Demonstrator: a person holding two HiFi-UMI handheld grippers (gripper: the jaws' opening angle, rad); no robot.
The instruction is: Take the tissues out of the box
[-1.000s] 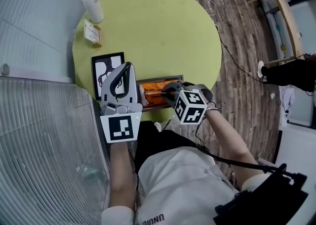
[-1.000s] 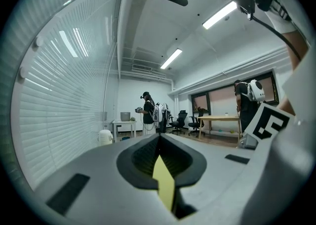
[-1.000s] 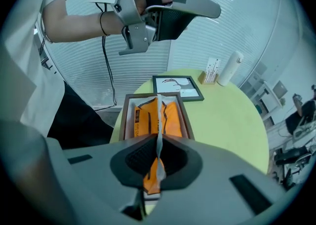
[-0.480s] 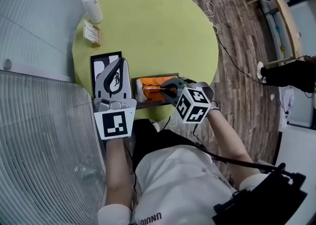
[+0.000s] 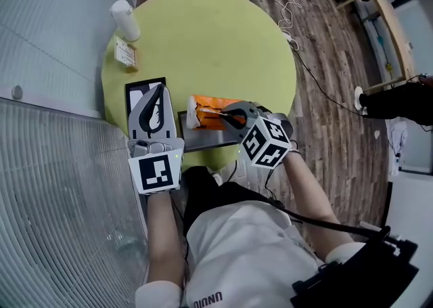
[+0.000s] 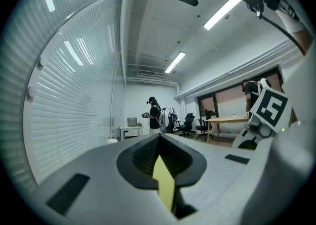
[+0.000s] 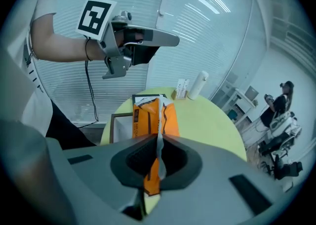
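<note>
An orange tissue pack (image 5: pixel 208 105) hangs over the far edge of a shallow grey box (image 5: pixel 203 140) at the near side of the round table. My right gripper (image 5: pixel 227 116) is shut on it. In the right gripper view the jaws (image 7: pixel 159 145) pinch a white strip along the middle of the pack (image 7: pixel 148 115), and the box (image 7: pixel 121 126) lies below and to the left with a pale inside. My left gripper (image 5: pixel 161 91) hovers left of the box with its jaws shut and nothing between them (image 6: pixel 159 142). It also shows, raised, in the right gripper view (image 7: pixel 168 38).
A black-framed picture (image 5: pixel 137 94) lies under my left gripper. At the table's far left stand a white cylinder (image 5: pixel 126 18) and a small card holder (image 5: pixel 126 53). Cables trail on the wooden floor (image 5: pixel 325 63) beyond the yellow-green table (image 5: pixel 223 49). A glass wall runs along the left.
My right gripper has lifted the orange pack up and away from me, out of the grey box. The left gripper has drifted slightly left, still shut.
</note>
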